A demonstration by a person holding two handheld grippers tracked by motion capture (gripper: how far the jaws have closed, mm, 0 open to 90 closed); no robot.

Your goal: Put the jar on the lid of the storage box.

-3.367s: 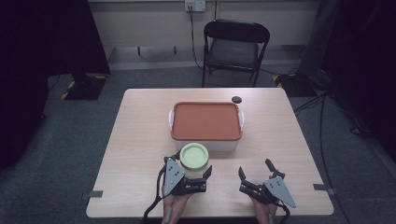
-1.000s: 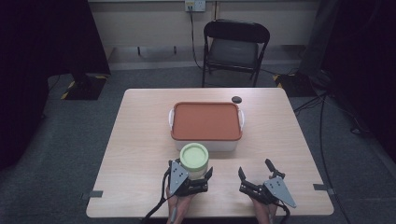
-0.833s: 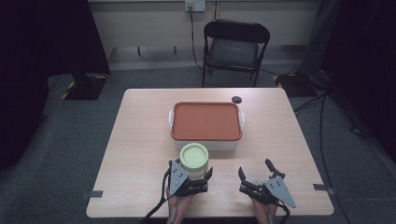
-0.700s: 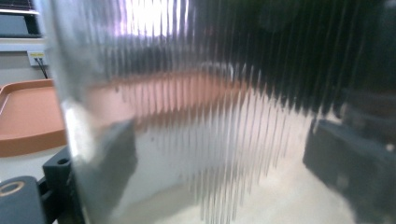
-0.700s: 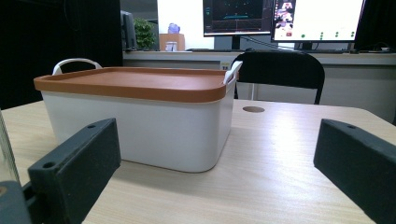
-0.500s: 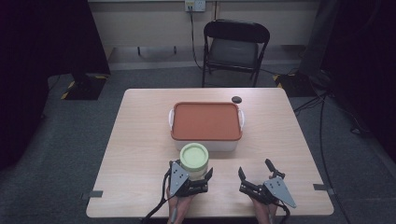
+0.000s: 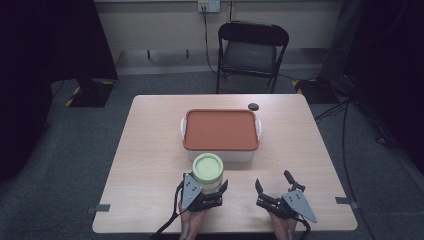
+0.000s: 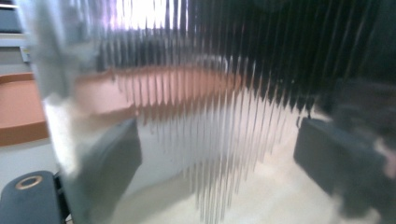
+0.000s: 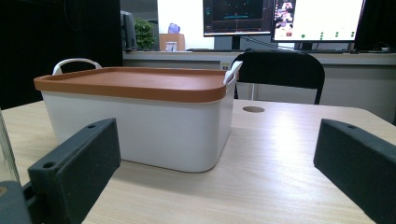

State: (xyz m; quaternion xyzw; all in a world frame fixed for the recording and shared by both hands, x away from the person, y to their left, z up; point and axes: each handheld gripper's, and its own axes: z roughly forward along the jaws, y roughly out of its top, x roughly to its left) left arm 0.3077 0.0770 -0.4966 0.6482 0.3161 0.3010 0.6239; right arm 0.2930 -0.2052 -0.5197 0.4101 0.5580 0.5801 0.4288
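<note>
Jar [image 7: 208, 170] between left claw [image 7: 214, 192] jaws | lidded box [image 7: 220, 131] just behind

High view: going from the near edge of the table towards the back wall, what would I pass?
Left hand-held gripper → green-lidded jar → white box with orange lid → small dark disc → black folding chair.

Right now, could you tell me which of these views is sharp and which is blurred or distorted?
Left gripper view: blurred, the orange lid smeared through the ribbed jar. Right gripper view: container sharp, near jaws soft. High view: table evenly lit, surroundings dark.
</note>
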